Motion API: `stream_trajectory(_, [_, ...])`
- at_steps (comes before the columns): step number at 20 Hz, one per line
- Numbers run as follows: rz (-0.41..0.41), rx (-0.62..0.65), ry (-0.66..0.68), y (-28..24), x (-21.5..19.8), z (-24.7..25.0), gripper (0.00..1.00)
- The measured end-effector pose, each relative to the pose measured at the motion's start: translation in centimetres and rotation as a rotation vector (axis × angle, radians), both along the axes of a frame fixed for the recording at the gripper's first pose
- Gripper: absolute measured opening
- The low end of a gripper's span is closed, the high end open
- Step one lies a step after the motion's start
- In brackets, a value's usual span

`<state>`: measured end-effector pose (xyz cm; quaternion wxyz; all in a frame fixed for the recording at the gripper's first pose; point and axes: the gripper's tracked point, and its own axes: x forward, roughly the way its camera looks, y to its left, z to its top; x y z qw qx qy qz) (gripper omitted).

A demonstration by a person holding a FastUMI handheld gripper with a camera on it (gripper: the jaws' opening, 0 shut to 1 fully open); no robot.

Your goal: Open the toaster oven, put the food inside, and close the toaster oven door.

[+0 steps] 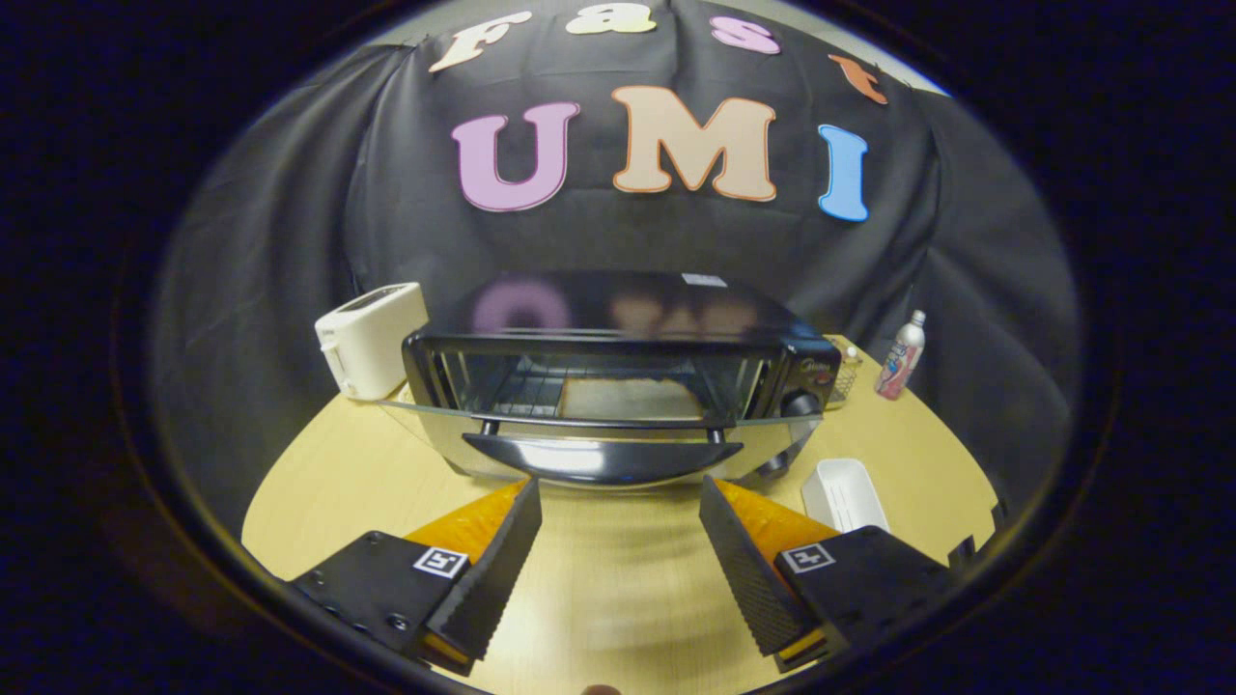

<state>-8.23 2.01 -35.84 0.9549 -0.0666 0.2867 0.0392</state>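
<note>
The toaster oven (618,367) is sitting on the light wooden surface (618,579) with its glass door (599,425) folded down to about level and its dark handle (603,458) facing the camera, just ahead of the fingertips. Inside, the wire rack is showing, and a pale flat slab, likely the food (626,396), appears to be lying on it, though reflections in the glass are making that hard to confirm. Judging from this, opening is done and loading looks done too; closing the door is what is remaining.

The gripper (618,526) is hanging just short of the handle with its jaws spread wide and nothing between them; the ribbed black fingers (488,579) are pointing toward the two ends of the handle, not touching it as far as can be told.

A white tray (845,492) is lying empty on the surface just beyond the right finger, near the oven's front right corner, where the control knobs are sitting. A white pop-up toaster (372,338) is standing at the oven's left rear, and a slim bottle (901,357) is standing well apart to the right, with a small clear container close to the oven's right side. None of these is blocking the door's upward swing; the tray is the nearest thing to avoid.
</note>
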Motion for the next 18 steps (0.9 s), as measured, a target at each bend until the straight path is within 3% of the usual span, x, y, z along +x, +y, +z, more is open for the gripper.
stream_trajectory(8, [-0.005,0.018,-0.092,-0.7,1.0,5.8,1.0])
stream_trajectory(18, [-0.083,0.072,-0.4,-5.0,6.3,26.5,1.0])
